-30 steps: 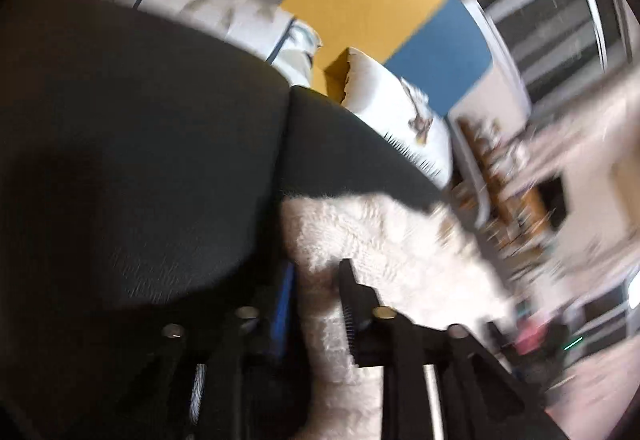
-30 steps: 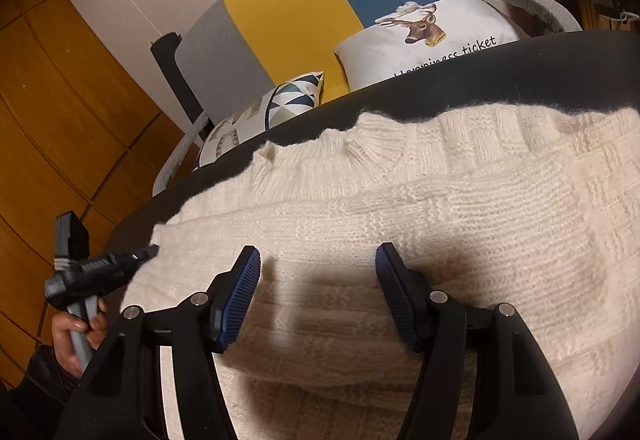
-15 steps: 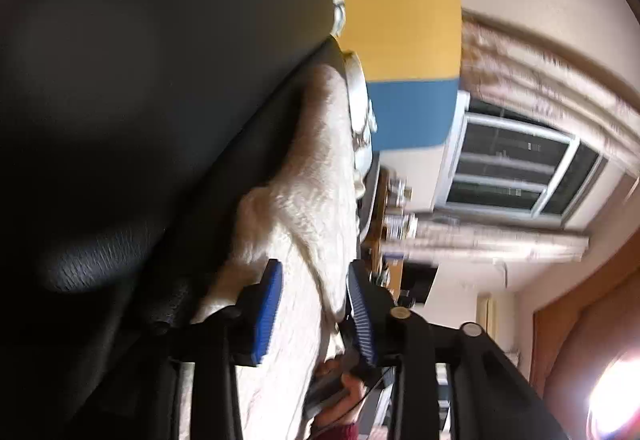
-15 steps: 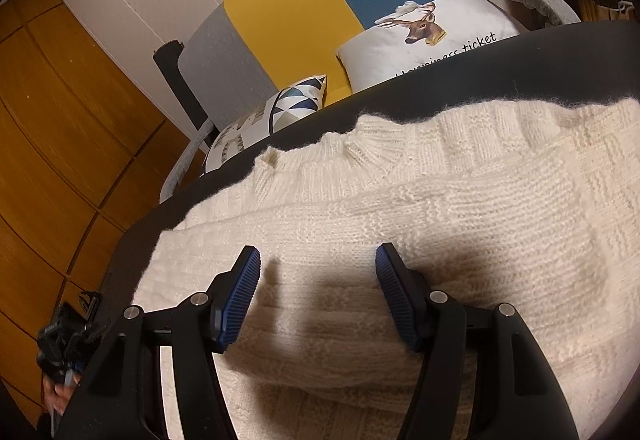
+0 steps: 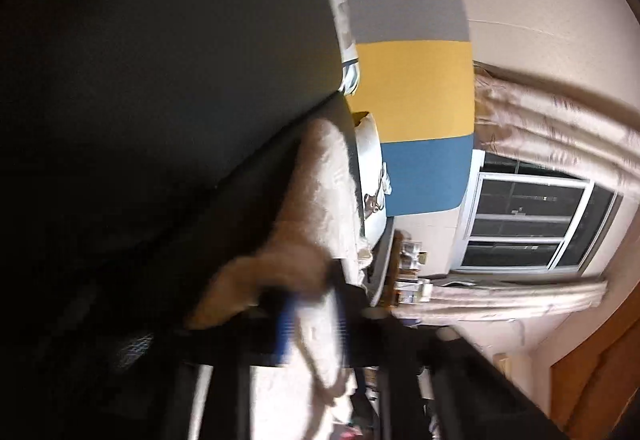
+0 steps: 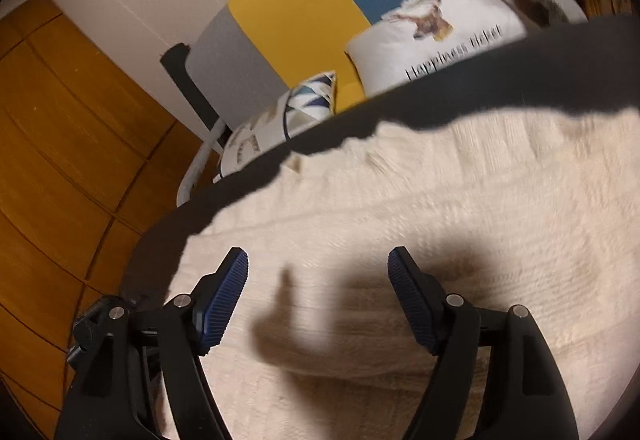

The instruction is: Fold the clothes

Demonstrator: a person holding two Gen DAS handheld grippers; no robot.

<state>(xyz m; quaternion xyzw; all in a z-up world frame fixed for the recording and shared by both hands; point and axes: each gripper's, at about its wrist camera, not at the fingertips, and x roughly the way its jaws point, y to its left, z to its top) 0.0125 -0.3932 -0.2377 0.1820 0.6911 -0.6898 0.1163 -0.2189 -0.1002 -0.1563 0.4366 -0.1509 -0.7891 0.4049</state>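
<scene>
A cream knitted sweater (image 6: 420, 232) lies spread flat on a dark table (image 6: 560, 60), covering most of the near part of the top, its ribbed collar towards the table's far edge. The right gripper (image 6: 318, 280) hangs over the sweater's body with its blue-padded jaws wide apart and opening further — nothing sits between them but the knit below, and its own shadow falls on the wool just under the fingers. At the sweater's left edge, where the cloth meets the bare table, the left gripper (image 5: 314, 324) is rolled well onto its side; its jaws are closing with a fold of the cream knit between the blue pads (image 5: 285, 328), and the pads look pressed onto it, though that view is smeared by motion. Its black body also shows in the right wrist view, low beside the table's left rim.

Beyond the table's far edge stands a chair back (image 6: 320, 0) in grey, yellow and blue panels, with a white cushion (image 6: 440, 36) printed "Happiness ticket" and a triangle-patterned cushion (image 6: 308, 100) leaning against it. Left of the table are wooden panels (image 6: 60, 140); a curtained window (image 5: 528, 216) shows past the chair in the left wrist view
</scene>
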